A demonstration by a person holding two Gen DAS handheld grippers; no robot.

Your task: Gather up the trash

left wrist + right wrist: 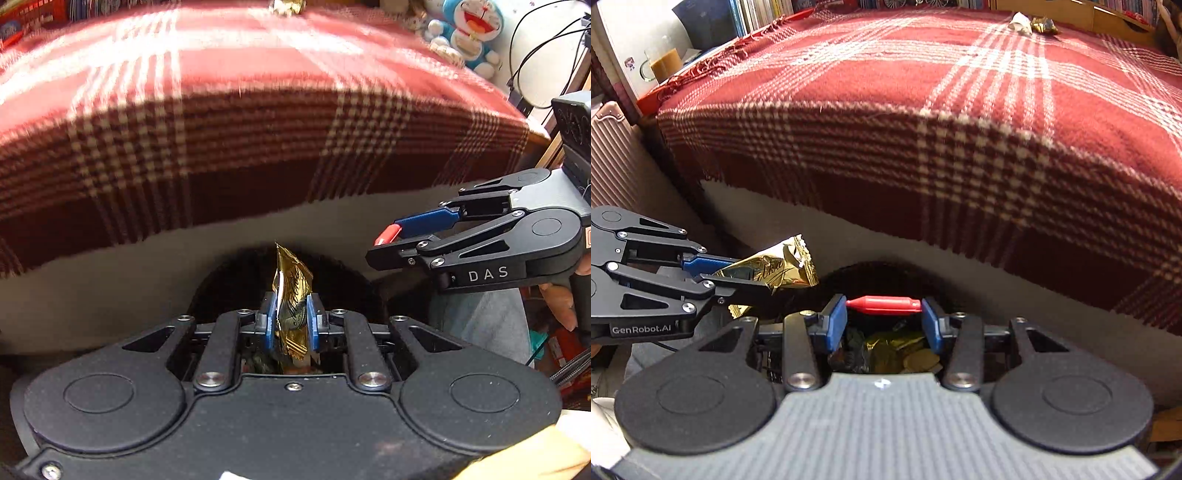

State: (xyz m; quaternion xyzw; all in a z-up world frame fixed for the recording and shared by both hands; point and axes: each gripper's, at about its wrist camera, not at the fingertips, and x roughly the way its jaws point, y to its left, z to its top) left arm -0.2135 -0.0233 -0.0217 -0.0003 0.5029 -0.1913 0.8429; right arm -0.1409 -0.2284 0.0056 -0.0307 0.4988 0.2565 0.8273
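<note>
My left gripper point(291, 308) is shut on a crumpled gold wrapper point(291, 295) that stands upright between its blue pads. It hangs over the dark round mouth of a black bin point(229, 284). In the right wrist view the same wrapper point(772, 271) sticks out of the left gripper point(738, 275) at the left. My right gripper point(884, 314) is shut on a red tapered plastic piece point(884, 305), held crosswise by its ends above the bin point(871, 273). Gold wrappers point(897, 350) lie inside the bin. In the left wrist view the right gripper point(384, 242) is at the right.
A bed with a red plaid blanket point(923, 110) rises just behind the bin. A white paper scrap point(1019, 20) and a gold wrapper point(1045, 25) lie at its far edge. A pink ribbed suitcase point(613, 158) stands at the left, and a blue plush toy point(472, 33) sits at the far right.
</note>
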